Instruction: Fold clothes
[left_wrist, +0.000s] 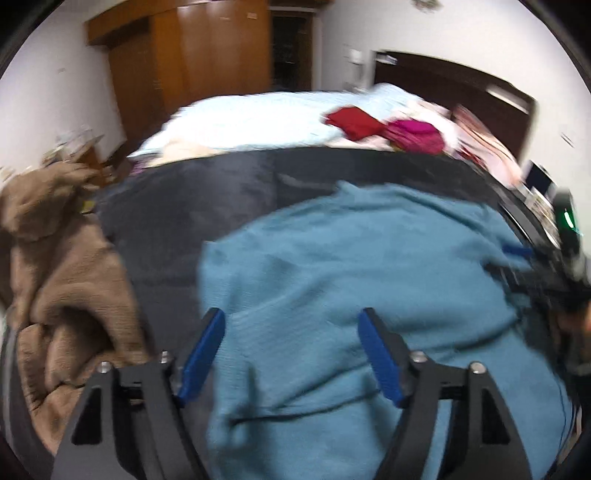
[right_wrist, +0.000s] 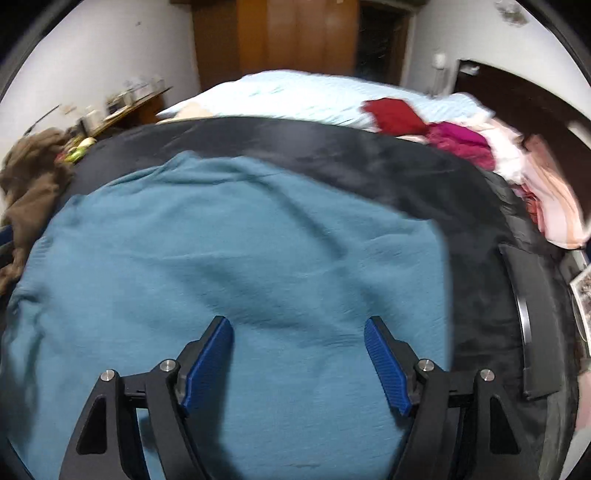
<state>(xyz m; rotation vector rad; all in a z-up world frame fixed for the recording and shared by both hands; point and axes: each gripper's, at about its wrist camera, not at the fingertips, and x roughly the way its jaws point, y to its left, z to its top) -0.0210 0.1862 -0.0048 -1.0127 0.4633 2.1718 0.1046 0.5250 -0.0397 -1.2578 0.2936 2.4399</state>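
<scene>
A bedroom bed (right_wrist: 303, 92) carries a dark blanket (right_wrist: 369, 155). The blue top (right_wrist: 240, 240) lies spread across its near middle, wrinkled. The left gripper (left_wrist: 291, 332) and right gripper (right_wrist: 298, 339) hover above it, jaws wide apart, holding nothing. Folding seems underway; next they need an edge to pinch.

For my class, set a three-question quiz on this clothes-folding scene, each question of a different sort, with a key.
1. True or false: the left tongs are shut on the teal garment.
2. Multiple choice: the teal garment lies on A) a dark cover, B) bare floor, C) a wooden desk.
3. Fill in: the crumpled garment to the left of the teal one is ____ in colour.

Key: 1 false, both the left and the right tongs are open and empty; 2 A; 3 brown.
</scene>
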